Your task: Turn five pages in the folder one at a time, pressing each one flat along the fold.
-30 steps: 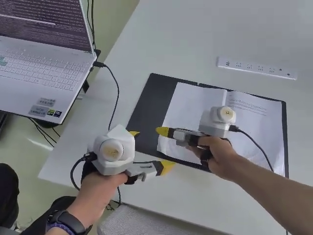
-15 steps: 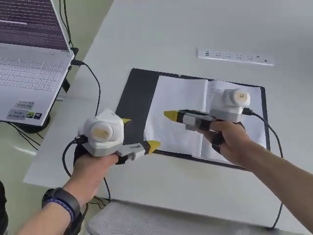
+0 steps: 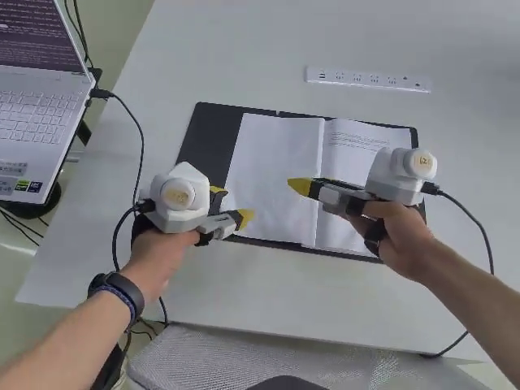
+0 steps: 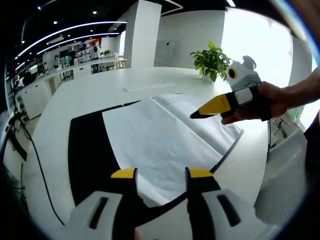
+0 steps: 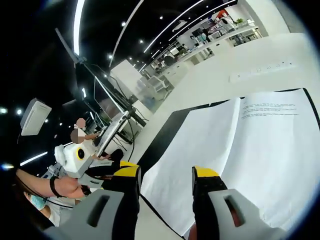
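folder (image 3: 208, 143) open flat mid-table | left gripper (image 3: 234, 205) jaws apart, empty, at near-left page corner | right gripper (image 3: 301, 187) jaws apart, empty, over fold | no page lifted; turns done unclear, probably more left

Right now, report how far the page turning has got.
Done: the folder lies open, with a blank page flat on its left side; the count so far is unclear. In hand: nothing; the left claw and right claw hover open near it. Left: turning the printed page and pressing the fold.
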Motion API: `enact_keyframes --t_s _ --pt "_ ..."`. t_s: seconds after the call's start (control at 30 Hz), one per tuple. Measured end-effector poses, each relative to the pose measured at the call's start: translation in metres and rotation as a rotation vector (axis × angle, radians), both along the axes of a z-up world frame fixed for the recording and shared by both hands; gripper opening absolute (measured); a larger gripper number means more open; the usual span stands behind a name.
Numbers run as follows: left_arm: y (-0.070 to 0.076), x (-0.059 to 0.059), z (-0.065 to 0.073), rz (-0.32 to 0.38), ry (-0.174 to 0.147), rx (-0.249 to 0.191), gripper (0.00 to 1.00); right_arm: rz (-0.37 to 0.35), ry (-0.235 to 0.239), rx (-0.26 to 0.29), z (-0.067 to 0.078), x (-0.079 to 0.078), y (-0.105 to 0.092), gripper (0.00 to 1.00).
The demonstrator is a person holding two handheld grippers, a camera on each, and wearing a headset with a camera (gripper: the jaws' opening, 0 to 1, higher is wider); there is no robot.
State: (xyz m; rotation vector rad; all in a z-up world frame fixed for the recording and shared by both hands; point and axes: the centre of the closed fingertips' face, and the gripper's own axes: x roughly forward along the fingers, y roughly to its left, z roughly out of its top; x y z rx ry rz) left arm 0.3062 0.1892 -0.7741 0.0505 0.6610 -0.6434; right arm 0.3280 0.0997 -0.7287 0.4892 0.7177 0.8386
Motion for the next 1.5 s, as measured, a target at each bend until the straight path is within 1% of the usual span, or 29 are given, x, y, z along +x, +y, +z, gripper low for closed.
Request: enact_keyframes --t_s 0.07,0.17,0.2,0.27,0.37,0.43,0.5,0.53,0.57,0.6,0.67,0.7,0.77,0.9,0.93,1.0,1.03,1.23,1.37,1.5 --pt "-0.002 -0.001 -0.005 -0.004 0.007 -0.003 0.32 0.0 0.0 -0.002 0.0 -0.001 -0.001 0.39" --pt "-0.001 -0.003 -0.015 -0.008 0.019 0.01 0.26 0.0 -0.004 -0.003 -0.002 -0.001 -0.005 0.35" --pt "-0.001 -0.003 -0.017 -0.006 0.024 0.014 0.25 -0.004 -0.001 0.0 -0.002 -0.001 -0.006 0.34" --pt "0.003 -0.005 -0.026 -0.001 0.04 0.036 0.23 -0.008 0.004 0.0 -0.004 0.001 -0.008 0.34" --pt "0.006 -0.008 -0.034 0.005 0.053 0.048 0.2 -0.003 0.003 -0.004 -0.005 0.001 -0.009 0.32" --pt "0.007 -0.011 -0.038 0.002 0.057 0.062 0.18 -0.001 -0.003 -0.002 -0.005 0.002 -0.01 0.28" --pt "0.009 -0.014 -0.044 -0.012 0.06 0.102 0.16 -0.004 -0.005 0.003 -0.006 0.003 -0.011 0.24" --pt "0.01 -0.009 -0.039 -0.01 0.006 0.109 0.12 -0.006 -0.003 0.005 -0.006 0.004 -0.012 0.24" --pt "0.012 -0.011 -0.041 0.0 0.026 0.111 0.1 -0.006 0.0 0.005 -0.007 0.004 -0.012 0.24" --pt "0.013 -0.011 -0.041 0.003 0.031 0.109 0.09 -0.005 0.002 0.003 -0.008 0.004 -0.013 0.24" --pt "0.014 -0.01 -0.041 0.006 0.021 0.118 0.07 0.0 0.004 0.0 -0.009 0.005 -0.013 0.23" --pt "0.014 -0.009 -0.041 0.003 0.011 0.135 0.06 0.001 0.005 0.0 -0.009 0.005 -0.013 0.23" --pt "0.014 -0.009 -0.041 -0.004 0.001 0.149 0.05 0.003 0.007 -0.004 -0.01 0.006 -0.013 0.23" --pt "0.015 -0.009 -0.042 -0.004 -0.01 0.157 0.05 0.003 0.009 -0.006 -0.012 0.014 -0.014 0.22" --pt "0.016 -0.009 -0.042 -0.004 -0.017 0.161 0.04 0.005 0.007 -0.009 -0.013 0.015 -0.014 0.22" --pt "0.016 -0.009 -0.042 -0.001 -0.023 0.157 0.04 0.009 0.005 -0.012 -0.013 0.018 -0.013 0.21" --pt "0.017 -0.008 -0.041 0.009 -0.023 0.148 0.04 0.012 0.006 -0.015 -0.015 0.02 -0.012 0.2" --pt "0.018 -0.007 -0.042 0.02 -0.024 0.146 0.02 0.019 0.013 -0.022 -0.021 0.027 -0.008 0.18" --pt "0.019 -0.006 -0.042 0.018 -0.019 0.147 0.0 0.017 0.02 -0.023 -0.025 0.032 -0.005 0.16" --pt "0.02 -0.005 -0.042 0.033 -0.005 0.136 0.0 0.011 0.032 -0.032 -0.029 0.042 -0.004 0.15"
